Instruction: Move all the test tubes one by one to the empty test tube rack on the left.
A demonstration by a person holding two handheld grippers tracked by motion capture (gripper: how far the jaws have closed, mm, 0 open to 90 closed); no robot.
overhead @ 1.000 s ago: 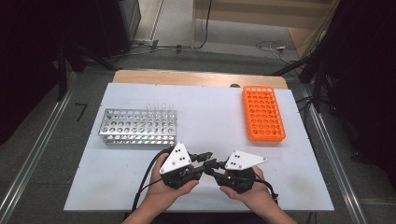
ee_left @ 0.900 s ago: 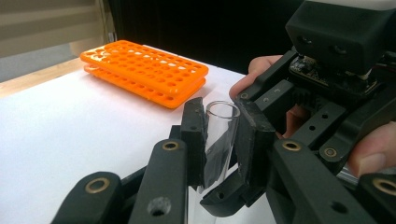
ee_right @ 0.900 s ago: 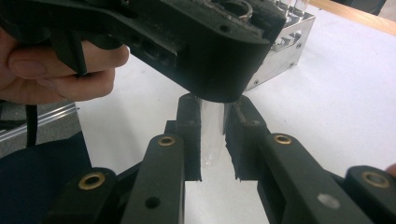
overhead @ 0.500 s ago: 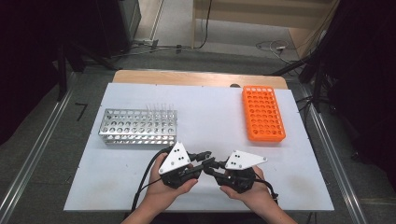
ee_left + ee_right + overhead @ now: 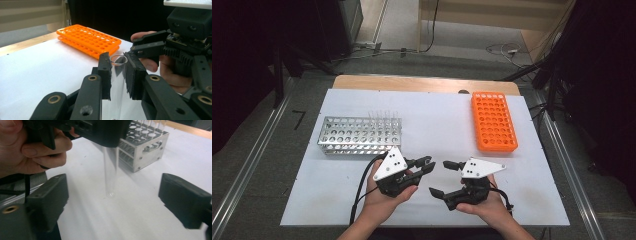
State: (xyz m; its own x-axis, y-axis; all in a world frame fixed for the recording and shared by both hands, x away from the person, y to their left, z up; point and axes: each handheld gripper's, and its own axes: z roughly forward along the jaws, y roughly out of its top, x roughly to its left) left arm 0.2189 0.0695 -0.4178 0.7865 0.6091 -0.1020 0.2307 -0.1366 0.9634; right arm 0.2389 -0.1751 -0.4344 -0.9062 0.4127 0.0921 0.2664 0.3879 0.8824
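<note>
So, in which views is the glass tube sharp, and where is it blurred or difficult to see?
Left gripper view: the test tube is fairly sharp, its rim clear between the left gripper's pads, and the orange rack behind is slightly soft. Right gripper view: the tube looks faint and smeared against the white table. High view: too small to make out.

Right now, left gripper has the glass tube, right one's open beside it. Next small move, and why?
Probably ease the right gripper in so its open jaws bracket the glass tube, then close for a handover. The left gripper clamps the tube upright near its rim, the lower part hangs free above the table, and the right jaws already face it.
</note>
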